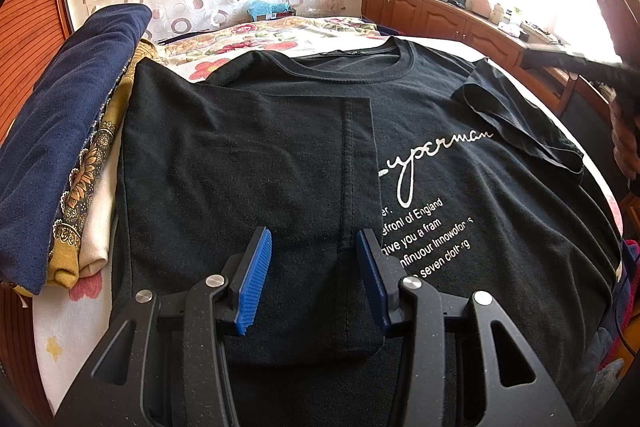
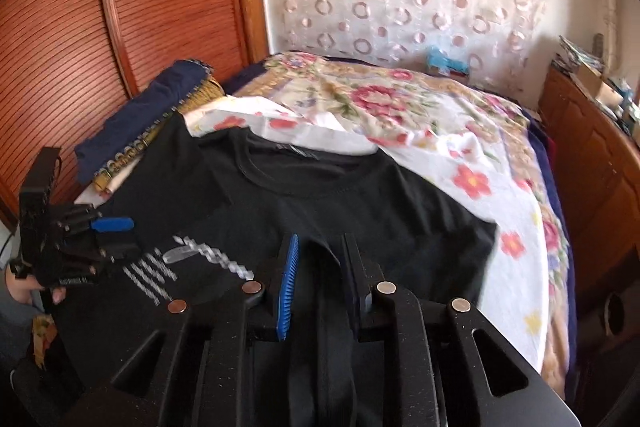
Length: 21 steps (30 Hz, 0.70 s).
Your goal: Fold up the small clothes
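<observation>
Reading "seven clothing", black T-shirt (image 1: 460,187), "England"

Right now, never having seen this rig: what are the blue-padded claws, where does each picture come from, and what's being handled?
No robot here: a person holds a two-finger handheld gripper in each hand, and a fisheye camera on each looks forward along its fingers. The left view shows the left gripper open above the folded-over left side of a black cotton T-shirt with white lettering. The shirt lies on a floral bedspread. The right view, blurred by motion, shows the right gripper with black cloth between its fingers; whether it is clamped I cannot tell. A stack of folded clothes, navy on top, sits beside the shirt.
</observation>
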{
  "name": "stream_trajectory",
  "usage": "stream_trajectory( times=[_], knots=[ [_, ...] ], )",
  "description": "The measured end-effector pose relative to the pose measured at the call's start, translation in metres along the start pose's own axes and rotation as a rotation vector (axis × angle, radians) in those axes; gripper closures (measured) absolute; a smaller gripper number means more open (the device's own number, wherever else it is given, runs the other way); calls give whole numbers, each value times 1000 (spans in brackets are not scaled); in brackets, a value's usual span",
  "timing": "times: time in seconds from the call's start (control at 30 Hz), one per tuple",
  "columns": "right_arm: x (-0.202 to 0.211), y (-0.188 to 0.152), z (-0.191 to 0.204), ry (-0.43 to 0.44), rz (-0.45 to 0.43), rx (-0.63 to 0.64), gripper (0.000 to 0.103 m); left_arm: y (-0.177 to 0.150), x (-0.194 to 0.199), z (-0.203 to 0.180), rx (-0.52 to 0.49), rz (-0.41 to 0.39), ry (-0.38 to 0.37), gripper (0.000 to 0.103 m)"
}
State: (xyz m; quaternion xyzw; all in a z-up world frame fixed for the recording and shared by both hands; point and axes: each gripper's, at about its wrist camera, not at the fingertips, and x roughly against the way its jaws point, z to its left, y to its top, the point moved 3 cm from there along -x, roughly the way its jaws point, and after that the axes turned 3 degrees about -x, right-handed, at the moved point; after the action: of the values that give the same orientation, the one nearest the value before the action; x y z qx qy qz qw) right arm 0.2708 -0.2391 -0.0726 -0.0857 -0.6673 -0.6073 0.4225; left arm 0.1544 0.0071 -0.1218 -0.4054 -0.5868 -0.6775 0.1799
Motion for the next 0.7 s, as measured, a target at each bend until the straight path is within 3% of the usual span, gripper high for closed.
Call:
stream_trajectory(
  times=[0.17,0.37,0.5,0.57,0.7],
  knots=[
    [20,-45,-7,-45,60,-50,81,0,0,1,0,0,0,58],
    [27,-94,-4,-9,114,-105,81,0,0,1,-2,0,1,57],
    [26,-105,2,4,109,-103,82,0,0,0,-3,0,2,57],
    [28,-104,10,24,92,-82,92,1,0,0,-4,0,3,57],
    [34,-107,28,52,83,-24,92,0,0,0,-3,0,2,57]
  ],
)
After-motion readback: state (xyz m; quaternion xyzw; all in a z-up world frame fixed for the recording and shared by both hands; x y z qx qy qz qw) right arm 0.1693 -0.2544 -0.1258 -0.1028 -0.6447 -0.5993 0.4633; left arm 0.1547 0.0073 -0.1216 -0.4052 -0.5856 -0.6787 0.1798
